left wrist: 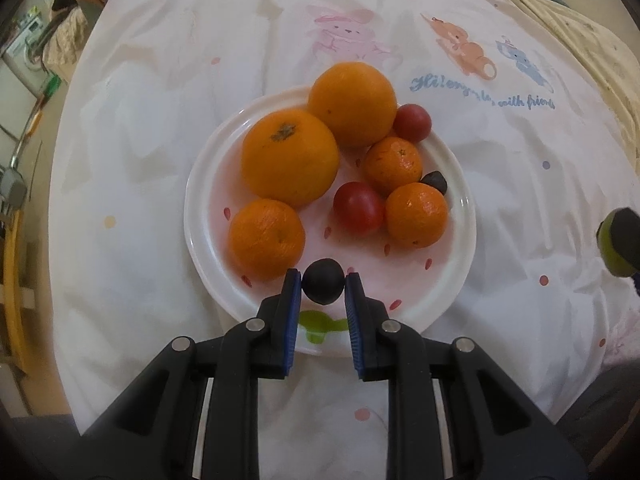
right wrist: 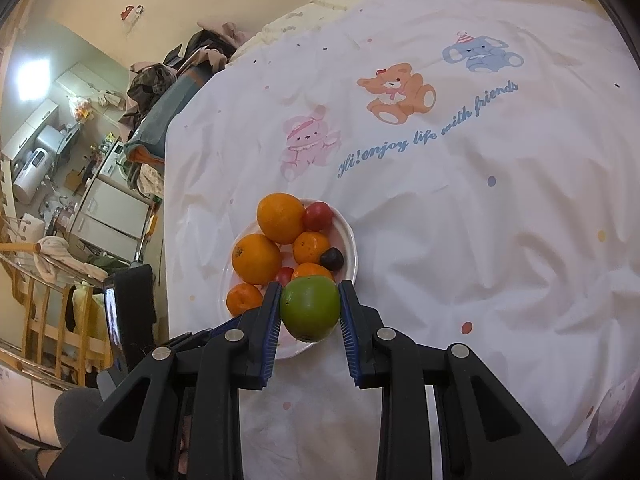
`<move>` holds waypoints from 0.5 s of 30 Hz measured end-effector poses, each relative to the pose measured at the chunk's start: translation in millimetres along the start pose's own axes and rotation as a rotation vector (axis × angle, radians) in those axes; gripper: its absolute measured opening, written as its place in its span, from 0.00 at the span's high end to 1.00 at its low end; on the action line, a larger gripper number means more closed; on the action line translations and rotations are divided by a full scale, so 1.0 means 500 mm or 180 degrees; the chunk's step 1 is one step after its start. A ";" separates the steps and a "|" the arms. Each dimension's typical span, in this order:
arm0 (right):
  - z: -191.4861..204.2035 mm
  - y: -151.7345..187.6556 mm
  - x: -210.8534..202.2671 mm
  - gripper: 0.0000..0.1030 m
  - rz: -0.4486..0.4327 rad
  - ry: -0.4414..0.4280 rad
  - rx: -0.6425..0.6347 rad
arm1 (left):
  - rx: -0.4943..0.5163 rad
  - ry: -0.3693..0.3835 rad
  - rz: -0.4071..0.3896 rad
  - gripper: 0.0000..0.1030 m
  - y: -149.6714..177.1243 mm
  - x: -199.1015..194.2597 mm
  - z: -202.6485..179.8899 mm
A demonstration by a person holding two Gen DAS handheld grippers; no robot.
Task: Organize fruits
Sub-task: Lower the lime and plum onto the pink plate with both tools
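Note:
A white plate [left wrist: 208, 184] on the bed sheet holds two large oranges [left wrist: 290, 156], three small mandarins [left wrist: 266, 238], two red tomatoes [left wrist: 358, 208] and a dark grape [left wrist: 435, 181]. My left gripper [left wrist: 323, 282] is shut on another dark grape [left wrist: 323, 281] over the plate's near rim. My right gripper [right wrist: 309, 306] is shut on a green fruit [right wrist: 310, 307] above the near side of the same plate [right wrist: 350, 248]. The green fruit also shows at the right edge of the left wrist view [left wrist: 612, 246].
The plate lies on a white cartoon-print sheet [right wrist: 460, 220] covering the bed. The bed's left edge [right wrist: 168, 240] drops to a cluttered room with clothes [right wrist: 160, 92] and wooden rails [right wrist: 52, 320].

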State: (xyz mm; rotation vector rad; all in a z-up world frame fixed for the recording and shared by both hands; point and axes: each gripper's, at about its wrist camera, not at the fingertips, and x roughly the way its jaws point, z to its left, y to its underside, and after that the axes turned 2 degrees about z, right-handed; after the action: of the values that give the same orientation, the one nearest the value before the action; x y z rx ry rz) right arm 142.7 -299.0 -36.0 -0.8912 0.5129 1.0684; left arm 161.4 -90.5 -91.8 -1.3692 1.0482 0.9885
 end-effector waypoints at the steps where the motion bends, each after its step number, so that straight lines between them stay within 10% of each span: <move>1: 0.000 0.000 0.001 0.71 0.0001 0.0009 -0.0008 | -0.0014 0.0019 -0.0008 0.70 0.000 -0.004 0.003; 3: 0.000 0.001 0.001 0.71 0.0002 0.0031 -0.0017 | -0.0031 0.0016 -0.0055 0.32 0.003 -0.019 0.008; 5: -0.003 0.002 0.004 0.71 0.0009 0.0055 -0.0009 | -0.0053 0.0042 -0.0174 0.23 0.009 -0.045 0.015; 15: 0.013 0.018 0.029 0.71 0.0162 0.0084 -0.0104 | -0.0030 -0.0109 -0.0412 0.22 0.058 -0.135 0.082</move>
State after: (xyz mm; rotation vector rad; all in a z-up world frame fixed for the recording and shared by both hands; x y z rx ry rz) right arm 140.4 -284.1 -46.3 -0.9262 0.5439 1.1153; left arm 115.8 -46.4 -36.6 -1.4048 0.9186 0.9191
